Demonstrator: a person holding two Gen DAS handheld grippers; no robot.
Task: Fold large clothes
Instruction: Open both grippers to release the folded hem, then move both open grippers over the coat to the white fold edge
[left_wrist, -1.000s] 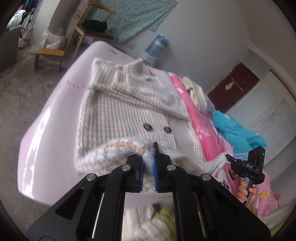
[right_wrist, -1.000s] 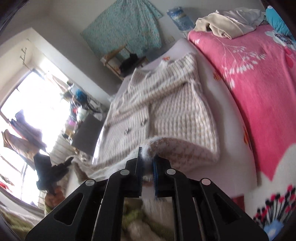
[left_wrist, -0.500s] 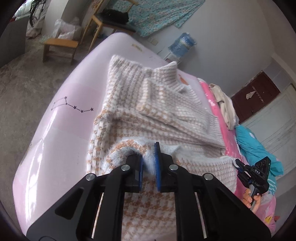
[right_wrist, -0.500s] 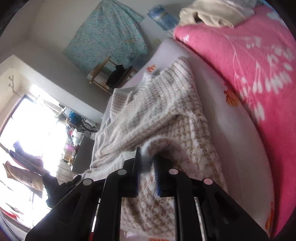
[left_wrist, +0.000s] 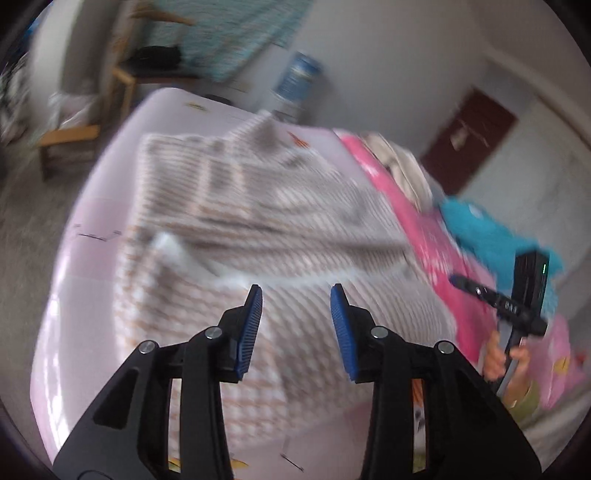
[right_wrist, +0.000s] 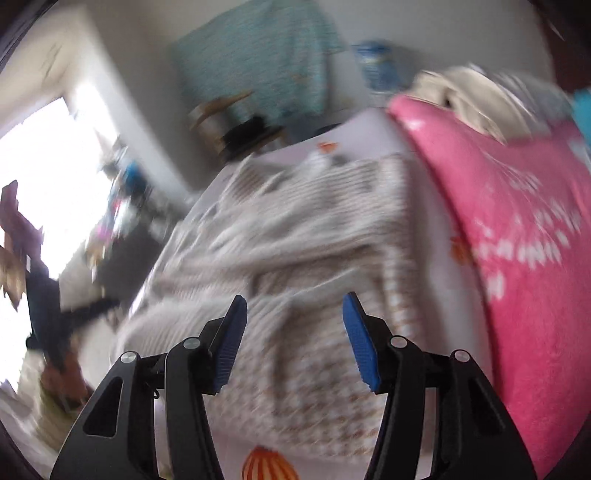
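Left wrist view: we read no clear writing. Our left gripper (left_wrist: 296, 291) and right gripper (right_wrist: 293, 302) have just been opening, jaws parted, empty, above the houndstooth sweater (left_wrist: 266, 206) mid-frame on the pale pink bed (left_wrist: 92, 206).

We see bare pale sheet (left_wrist: 92, 266) at the left of the left wrist frame, free to pass. The sweater (left_wrist: 266, 221) fills the middle. At the right the pink blanket (left_wrist: 417, 236), heaped clothes (right_wrist: 476, 92) and the right gripper (left_wrist: 458, 280) crowd the way.
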